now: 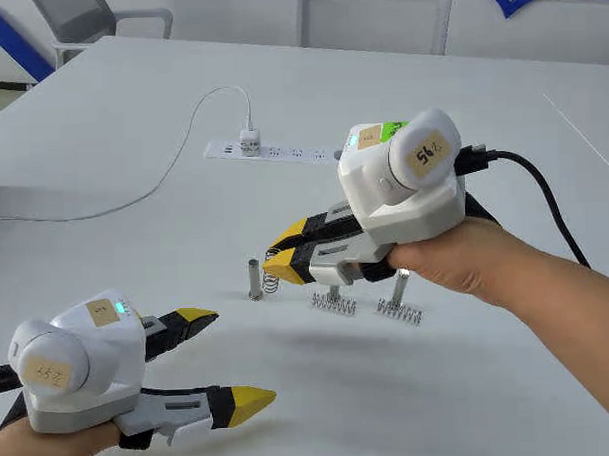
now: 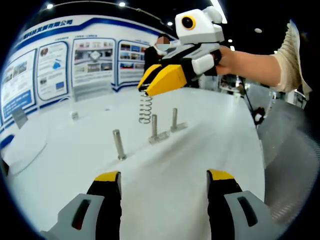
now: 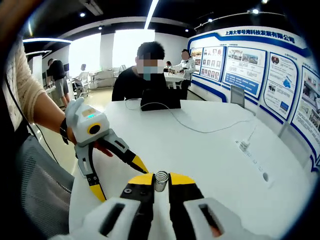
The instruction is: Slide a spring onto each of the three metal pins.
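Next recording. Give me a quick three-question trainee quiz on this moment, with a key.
1. True or false: the left gripper is shut on something.
2. What is clamped between the jaws of the right gripper? A) a screw B) a spring C) a marker
3. How many loose springs lie flat on the table near the metal pins?

Key: 1 false, its jaws stand apart and hold nothing; 2 B; 3 two.
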`<state>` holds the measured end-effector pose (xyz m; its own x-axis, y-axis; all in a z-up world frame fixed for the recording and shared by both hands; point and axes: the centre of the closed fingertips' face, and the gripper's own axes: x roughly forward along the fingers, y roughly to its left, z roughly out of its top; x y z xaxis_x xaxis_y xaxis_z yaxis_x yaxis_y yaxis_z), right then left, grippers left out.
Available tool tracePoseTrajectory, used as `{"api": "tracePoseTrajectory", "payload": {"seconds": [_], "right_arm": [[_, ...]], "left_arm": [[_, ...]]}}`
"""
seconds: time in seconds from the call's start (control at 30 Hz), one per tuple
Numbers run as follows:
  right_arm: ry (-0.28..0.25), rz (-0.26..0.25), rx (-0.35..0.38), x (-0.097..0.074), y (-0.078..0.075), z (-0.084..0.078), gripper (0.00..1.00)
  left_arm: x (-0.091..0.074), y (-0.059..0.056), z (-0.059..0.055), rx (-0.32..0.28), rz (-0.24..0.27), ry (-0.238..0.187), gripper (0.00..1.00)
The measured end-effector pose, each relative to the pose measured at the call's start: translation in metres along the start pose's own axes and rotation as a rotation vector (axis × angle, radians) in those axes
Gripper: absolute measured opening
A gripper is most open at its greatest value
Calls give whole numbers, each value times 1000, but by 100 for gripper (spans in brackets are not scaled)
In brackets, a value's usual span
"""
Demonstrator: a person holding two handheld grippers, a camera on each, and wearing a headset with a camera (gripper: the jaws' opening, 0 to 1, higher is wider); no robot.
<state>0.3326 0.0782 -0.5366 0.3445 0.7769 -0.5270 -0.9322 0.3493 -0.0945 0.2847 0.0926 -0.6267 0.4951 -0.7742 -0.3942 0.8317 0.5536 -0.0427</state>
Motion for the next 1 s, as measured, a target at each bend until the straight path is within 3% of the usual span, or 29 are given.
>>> {"api": "tracePoseTrajectory", "payload": {"seconds": [0.43,1.0], "right_arm": [[-19,-65,18,13,-26,10,11],[4,-72,28,33,-31,3,11]], "left_arm": [[-1,0,-2,-9,3,6,73],[-1,0,-5,-12,7,12,72]]}}
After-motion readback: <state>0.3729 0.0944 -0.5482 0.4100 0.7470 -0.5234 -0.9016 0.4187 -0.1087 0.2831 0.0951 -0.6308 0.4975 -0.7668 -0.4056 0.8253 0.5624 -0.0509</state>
